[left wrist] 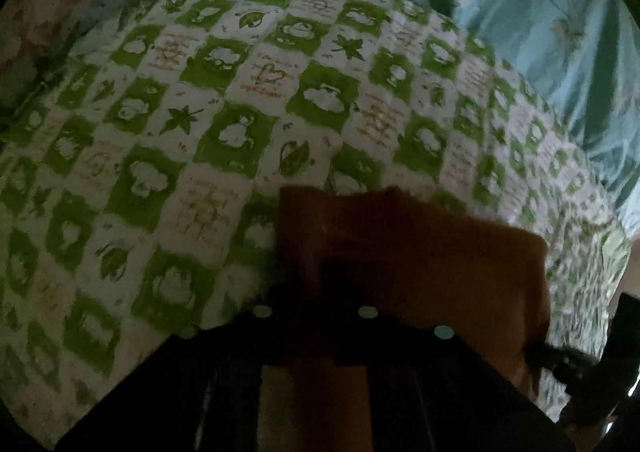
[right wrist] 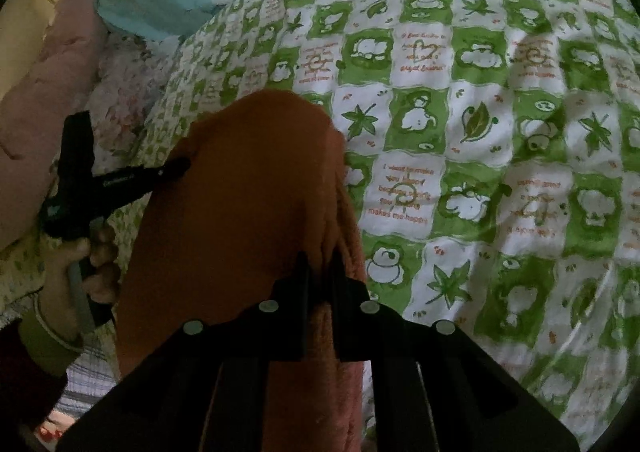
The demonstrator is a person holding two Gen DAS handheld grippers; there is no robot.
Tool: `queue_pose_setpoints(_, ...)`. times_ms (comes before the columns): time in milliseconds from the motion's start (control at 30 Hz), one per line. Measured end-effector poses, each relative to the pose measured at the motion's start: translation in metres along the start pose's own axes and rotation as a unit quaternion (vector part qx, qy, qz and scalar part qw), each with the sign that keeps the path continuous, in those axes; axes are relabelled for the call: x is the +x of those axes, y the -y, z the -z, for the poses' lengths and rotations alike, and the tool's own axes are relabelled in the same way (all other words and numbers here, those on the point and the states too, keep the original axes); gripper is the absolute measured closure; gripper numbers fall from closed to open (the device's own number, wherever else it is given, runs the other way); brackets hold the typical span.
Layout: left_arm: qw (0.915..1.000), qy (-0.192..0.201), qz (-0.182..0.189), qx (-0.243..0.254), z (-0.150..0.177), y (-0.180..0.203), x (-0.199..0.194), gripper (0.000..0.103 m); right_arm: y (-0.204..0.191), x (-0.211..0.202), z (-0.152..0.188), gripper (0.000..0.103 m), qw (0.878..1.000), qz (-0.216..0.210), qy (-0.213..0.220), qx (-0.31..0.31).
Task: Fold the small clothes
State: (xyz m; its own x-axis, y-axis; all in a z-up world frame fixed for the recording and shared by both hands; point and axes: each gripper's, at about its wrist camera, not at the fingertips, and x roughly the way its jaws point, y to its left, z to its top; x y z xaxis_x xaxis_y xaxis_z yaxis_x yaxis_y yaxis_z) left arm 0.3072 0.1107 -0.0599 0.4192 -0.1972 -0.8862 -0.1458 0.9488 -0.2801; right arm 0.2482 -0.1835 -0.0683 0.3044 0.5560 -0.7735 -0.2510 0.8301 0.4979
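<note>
An orange cloth (right wrist: 248, 188) lies bunched on a green-and-white checked bedspread (right wrist: 480, 132). In the right wrist view my right gripper (right wrist: 320, 264) is shut on a raised fold of the cloth near its right edge. The left gripper (right wrist: 178, 167), held by a hand (right wrist: 86, 268), pinches the cloth's left edge with its tips together. In the left wrist view the orange cloth (left wrist: 420, 252) drapes over my left gripper (left wrist: 352, 284), whose fingers are dark and mostly hidden. The right gripper (left wrist: 560, 360) shows at the cloth's right side.
A light blue floral quilt (left wrist: 540, 12) lies beyond the bedspread. A pink quilted cover (right wrist: 60, 84) is bunched at the left. The bedspread's edge drops away at the right of the left wrist view.
</note>
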Motion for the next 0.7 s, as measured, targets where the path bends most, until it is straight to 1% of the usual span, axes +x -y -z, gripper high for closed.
queue_pose_setpoints(67, 0.9999, -0.002, 0.016, 0.002, 0.014, 0.001, -0.018, 0.076, -0.001, -0.015, 0.004, 0.083, 1.000, -0.012, 0.009, 0.014)
queue_pose_setpoints(100, 0.9997, -0.002, 0.023, 0.004, 0.023, 0.000, -0.027, 0.072, -0.001, -0.022, 0.007, 0.076, 1.000, -0.017, 0.012, 0.017)
queue_pose_setpoints(133, 0.9995, -0.003, 0.030, 0.006, 0.033, -0.002, -0.036, 0.065, 0.000, -0.034, 0.014, 0.069, 0.999, -0.026, 0.022, 0.022)
queue_pose_setpoints(167, 0.9991, -0.003, 0.040, 0.012, 0.050, -0.003, -0.049, 0.063, 0.001, -0.045, 0.021, 0.066, 0.999, -0.031, 0.030, 0.028)
queue_pose_setpoints(233, 0.9983, -0.012, 0.053, 0.022, 0.080, -0.004, -0.066, 0.063, 0.003, -0.060, 0.040, 0.065, 0.998, -0.045, 0.034, 0.038)
queue_pose_setpoints(333, 0.9966, -0.031, 0.073, 0.025, 0.124, -0.008, -0.084, 0.061, 0.002, -0.072, 0.071, 0.065, 0.998, -0.047, 0.024, 0.043)
queue_pose_setpoints(367, 0.9958, -0.039, 0.080, 0.020, 0.140, -0.008, -0.087, 0.058, 0.001, -0.073, 0.078, 0.065, 0.998, -0.046, 0.021, 0.045)
queue_pose_setpoints(433, 0.9933, -0.054, 0.102, 0.003, 0.166, -0.011, -0.093, 0.055, 0.001, -0.075, 0.094, 0.065, 0.998, -0.048, 0.014, 0.045)
queue_pose_setpoints(533, 0.9916, -0.065, 0.111, -0.011, 0.186, -0.011, -0.094, 0.053, 0.000, -0.072, 0.108, 0.065, 0.998, -0.040, 0.008, 0.045)
queue_pose_setpoints(567, 0.9904, -0.069, 0.117, -0.025, 0.191, -0.011, -0.093, 0.052, 0.002, -0.071, 0.111, 0.065, 0.998, -0.041, 0.007, 0.050)
queue_pose_setpoints(633, 0.9868, -0.075, 0.138, -0.041, 0.194, -0.010, -0.092, 0.051, 0.003, -0.070, 0.113, 0.065, 0.997, -0.047, 0.010, 0.057)
queue_pose_setpoints(700, 0.9859, -0.076, 0.142, -0.047, 0.198, -0.009, -0.089, 0.046, 0.002, -0.072, 0.114, 0.065, 0.997, -0.050, 0.014, 0.054)
